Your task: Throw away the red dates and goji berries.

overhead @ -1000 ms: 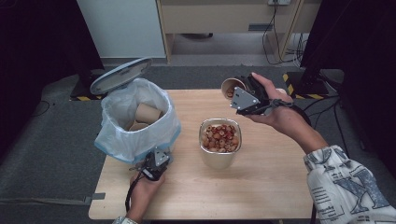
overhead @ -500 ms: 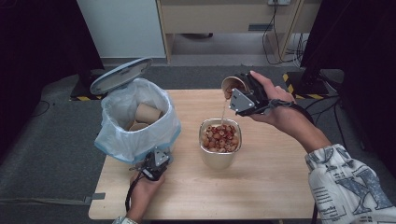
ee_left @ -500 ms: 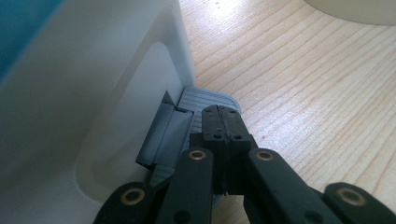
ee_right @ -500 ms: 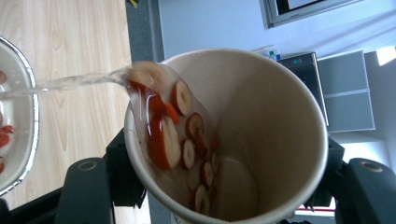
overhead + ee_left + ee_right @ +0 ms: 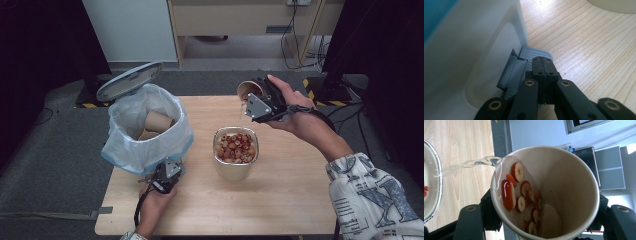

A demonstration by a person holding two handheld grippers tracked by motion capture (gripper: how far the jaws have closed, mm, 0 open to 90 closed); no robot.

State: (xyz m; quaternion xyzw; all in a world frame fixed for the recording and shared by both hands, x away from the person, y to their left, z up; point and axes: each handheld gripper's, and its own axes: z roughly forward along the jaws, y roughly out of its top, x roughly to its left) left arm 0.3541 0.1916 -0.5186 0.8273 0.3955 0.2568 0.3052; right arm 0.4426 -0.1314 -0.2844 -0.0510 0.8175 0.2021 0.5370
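paper cup [image 5: 564,192]: right tongs [image 5: 260,102] grip it tilted, water streaming out; thin wall, squashy, so hold mid-body.
left tongs [image 5: 543,72]: clenched empty on bin pedal [image 5: 534,53].

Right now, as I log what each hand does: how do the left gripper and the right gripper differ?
The left gripper sits low at the bin, jaws shut and empty on its grey pedal; the right gripper is raised above the table, clamped on a paper cup. The left rests level; the right tilts the cup, pouring water toward the metal bowl. Both are black and hand-held.
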